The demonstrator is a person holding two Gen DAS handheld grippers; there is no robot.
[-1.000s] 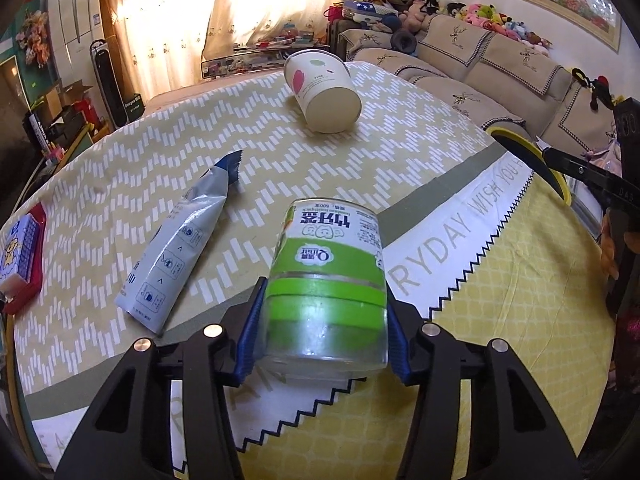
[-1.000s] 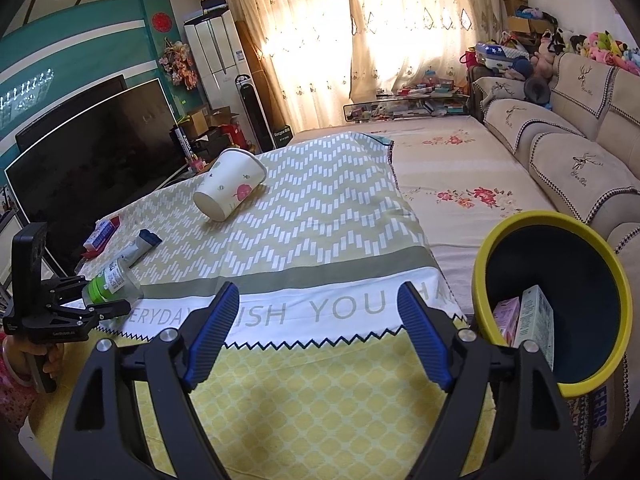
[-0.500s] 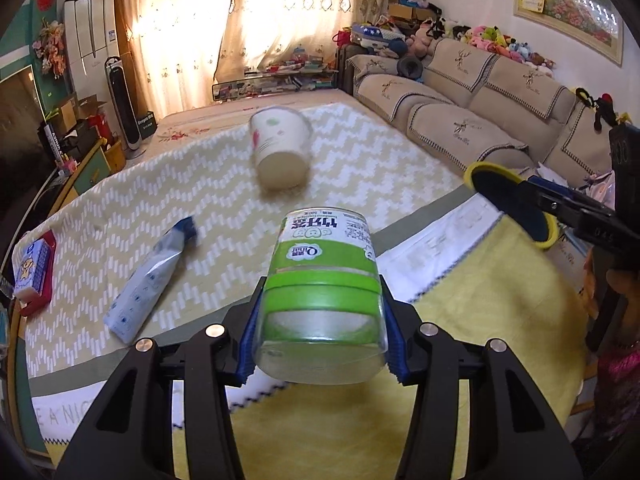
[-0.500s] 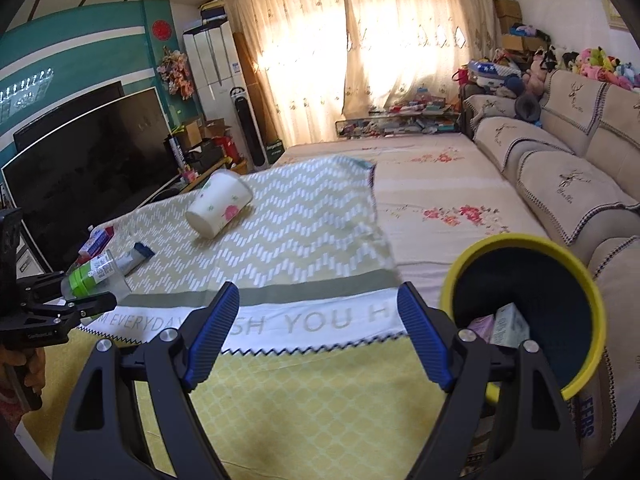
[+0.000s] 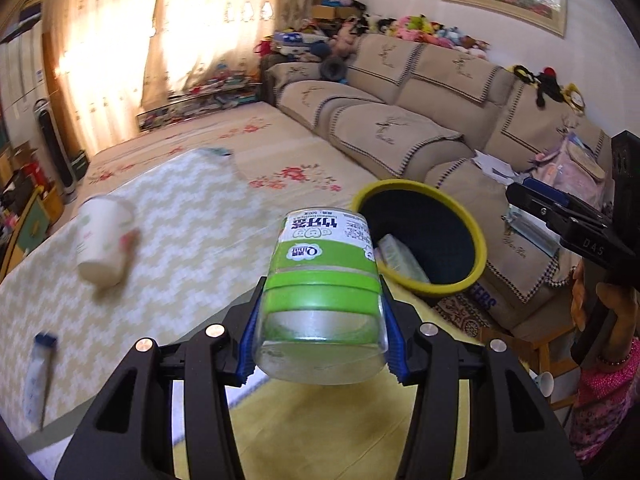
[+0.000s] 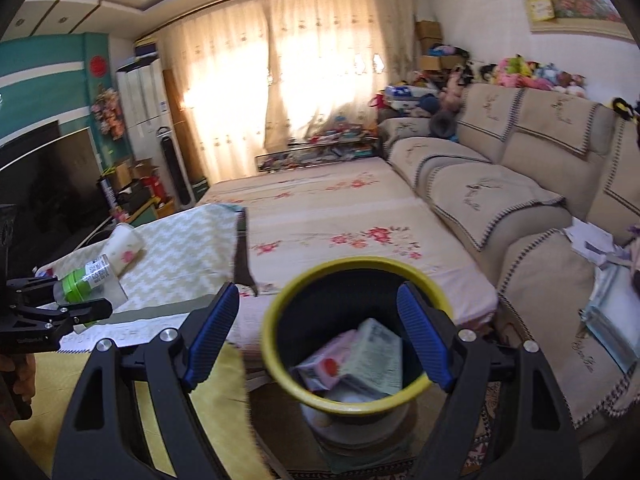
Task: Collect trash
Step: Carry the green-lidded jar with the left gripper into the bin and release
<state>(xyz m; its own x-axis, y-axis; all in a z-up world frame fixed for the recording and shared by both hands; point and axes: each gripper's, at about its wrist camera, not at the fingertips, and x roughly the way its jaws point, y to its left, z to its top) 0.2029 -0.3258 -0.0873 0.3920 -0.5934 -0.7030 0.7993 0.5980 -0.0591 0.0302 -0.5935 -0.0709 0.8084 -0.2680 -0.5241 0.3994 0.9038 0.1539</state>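
My left gripper is shut on a clear plastic bottle with a green label, held in the air above the table edge, pointing toward the yellow-rimmed black bin. The bottle also shows in the right wrist view. My right gripper is open and empty, hovering over the bin, which holds a pale carton and a pink packet. A white paper cup and a silver pouch lie on the table.
The table wears a chevron cloth over a yellow one. A beige sofa runs behind the bin, with papers and bags on its seat. A floral rug covers the floor. A TV stands left.
My left gripper has lifted the bottle off the table and swung right toward the bin. My right gripper has moved over the bin, still open.
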